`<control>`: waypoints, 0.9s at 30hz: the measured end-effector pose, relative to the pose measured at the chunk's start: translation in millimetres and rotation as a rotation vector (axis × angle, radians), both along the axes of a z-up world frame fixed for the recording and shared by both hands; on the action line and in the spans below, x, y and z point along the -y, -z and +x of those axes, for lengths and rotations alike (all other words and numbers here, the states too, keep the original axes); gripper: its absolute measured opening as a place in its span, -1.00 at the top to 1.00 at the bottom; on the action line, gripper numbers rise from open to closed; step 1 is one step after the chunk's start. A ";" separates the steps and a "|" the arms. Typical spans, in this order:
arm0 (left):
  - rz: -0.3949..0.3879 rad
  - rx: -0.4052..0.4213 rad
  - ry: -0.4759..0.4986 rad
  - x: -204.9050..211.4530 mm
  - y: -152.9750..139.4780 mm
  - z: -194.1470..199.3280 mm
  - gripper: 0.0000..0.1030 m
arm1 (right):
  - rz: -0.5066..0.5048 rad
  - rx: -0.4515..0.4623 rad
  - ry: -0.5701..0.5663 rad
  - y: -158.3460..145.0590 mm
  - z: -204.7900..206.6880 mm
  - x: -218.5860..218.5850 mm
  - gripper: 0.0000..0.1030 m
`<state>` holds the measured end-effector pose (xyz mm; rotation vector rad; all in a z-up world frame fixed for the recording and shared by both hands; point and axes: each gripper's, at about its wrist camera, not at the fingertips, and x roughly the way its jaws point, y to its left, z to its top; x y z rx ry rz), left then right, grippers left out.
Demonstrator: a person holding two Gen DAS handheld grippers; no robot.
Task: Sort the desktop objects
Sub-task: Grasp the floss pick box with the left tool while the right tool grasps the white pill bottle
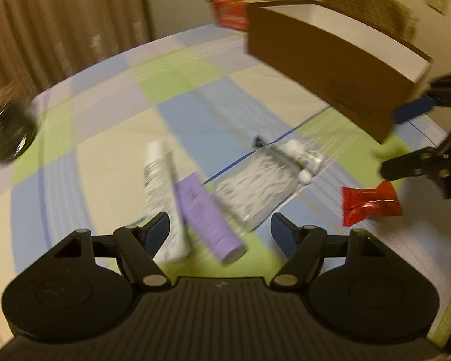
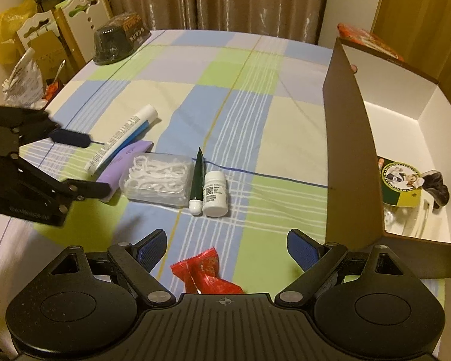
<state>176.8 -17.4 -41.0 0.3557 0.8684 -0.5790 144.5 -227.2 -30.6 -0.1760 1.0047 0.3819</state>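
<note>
Plastic tubes, white and lilac, lie touching between my left gripper, unclenched; light, slippery, best pinched mid-body; floss box crowds them; red candy crinkly under my right gripper, jaws wide, empty; cardboard box stands rightward.
</note>
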 end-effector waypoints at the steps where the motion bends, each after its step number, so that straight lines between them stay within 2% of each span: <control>1: 0.008 0.008 0.046 6.8 1.4 1.9 -0.38 | 0.000 -0.003 0.001 1.3 1.6 0.3 -0.74; 6: 0.057 0.022 0.248 33.9 14.8 15.8 -0.38 | 0.003 -0.017 0.009 6.8 8.3 5.0 -0.74; 12: 0.110 -0.007 0.362 51.3 38.0 37.6 -0.38 | 0.011 -0.045 0.010 17.7 14.4 9.6 -0.74; 15: 0.131 -0.033 0.387 57.0 47.1 46.5 -0.38 | 0.015 -0.060 0.007 23.2 17.9 10.5 -0.74; 17: 0.138 -0.041 0.389 58.7 49.8 49.7 -0.28 | 0.020 -0.068 0.005 26.1 20.8 10.1 -0.74; 20: 0.129 -0.057 0.386 58.8 50.6 52.4 -0.24 | 0.024 -0.074 -0.005 28.9 25.9 8.2 -0.74; 24: 0.116 -0.078 0.370 56.9 47.3 51.4 -0.07 | 0.020 -0.073 -0.020 30.7 33.9 5.6 -0.74; 27: 0.107 -0.113 0.353 54.4 43.4 45.4 -0.06 | 0.016 -0.072 -0.034 32.6 40.5 2.6 -0.73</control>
